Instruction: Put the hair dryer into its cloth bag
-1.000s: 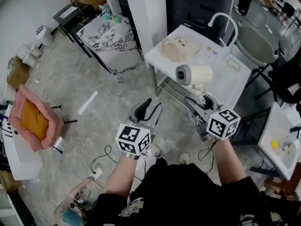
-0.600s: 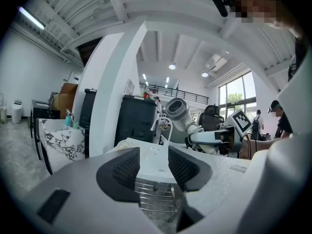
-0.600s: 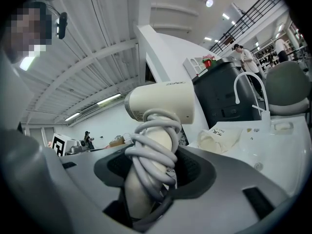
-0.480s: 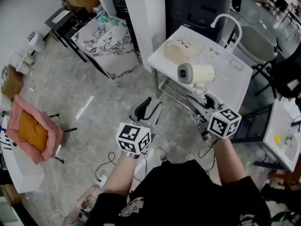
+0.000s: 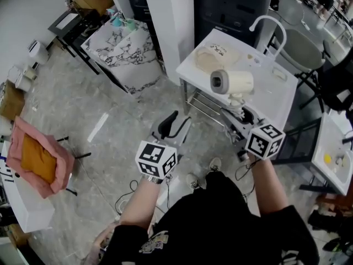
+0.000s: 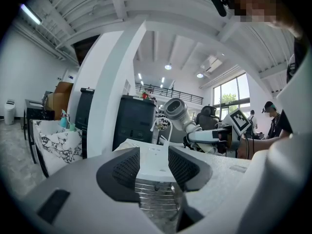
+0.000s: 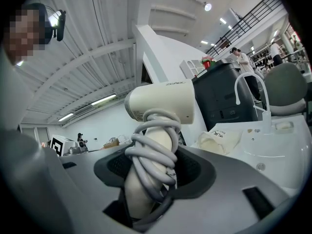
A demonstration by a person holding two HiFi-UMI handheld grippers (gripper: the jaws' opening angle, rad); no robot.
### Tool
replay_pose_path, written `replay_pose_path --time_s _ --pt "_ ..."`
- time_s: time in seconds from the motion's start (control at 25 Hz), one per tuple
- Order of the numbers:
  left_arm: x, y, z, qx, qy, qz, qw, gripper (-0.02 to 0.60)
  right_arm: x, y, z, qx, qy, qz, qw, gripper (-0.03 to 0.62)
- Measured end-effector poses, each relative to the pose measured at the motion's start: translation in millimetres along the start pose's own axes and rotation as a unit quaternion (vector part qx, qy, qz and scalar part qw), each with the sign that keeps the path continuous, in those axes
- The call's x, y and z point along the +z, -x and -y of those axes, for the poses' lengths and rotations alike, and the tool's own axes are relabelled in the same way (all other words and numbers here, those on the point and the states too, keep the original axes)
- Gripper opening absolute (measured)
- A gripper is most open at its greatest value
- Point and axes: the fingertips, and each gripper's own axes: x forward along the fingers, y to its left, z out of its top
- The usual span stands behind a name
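A cream hair dryer (image 5: pixel 231 83) stands upright in my right gripper (image 5: pixel 238 110), which is shut on its handle. Its grey cord (image 7: pixel 153 155) is wound round that handle between the jaws (image 7: pixel 148 172). The dryer hangs over the near edge of the white table (image 5: pixel 276 101). A beige cloth bag (image 5: pixel 216 59) lies flat on the far left part of that table, also in the right gripper view (image 7: pixel 219 141). My left gripper (image 5: pixel 175 121) is over the floor, left of the table, open with nothing in it (image 6: pixel 152 167). Its jaws have just been opening.
A curved white faucet (image 5: pixel 270 29) rises at the table's far side. A wire shelf (image 5: pixel 207 105) sits under the table. A white pillar (image 5: pixel 165 21) and a marble-patterned cabinet (image 5: pixel 128 46) stand to the left. A black chair (image 5: pixel 336 87) is at the right.
Both grippers have moved toward the table with the person's step. The hair dryer has gone up and to the right in the head view and hangs nearer the bag.
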Motion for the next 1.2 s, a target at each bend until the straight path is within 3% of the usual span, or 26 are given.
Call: replay_pose_path --time_s 0.56,1.2 --pt "18 -39 -37 0.007 -0.003 -0.004 1.0 0.17 33 -37 43 -0.01 -0.015 0.019 1.0 0.232" --pt "45 -147 -94 0.007 -0.008 -0.011 0.9999 0.17 86 -113 132 -0.01 -0.029 0.018 0.999 0.232"
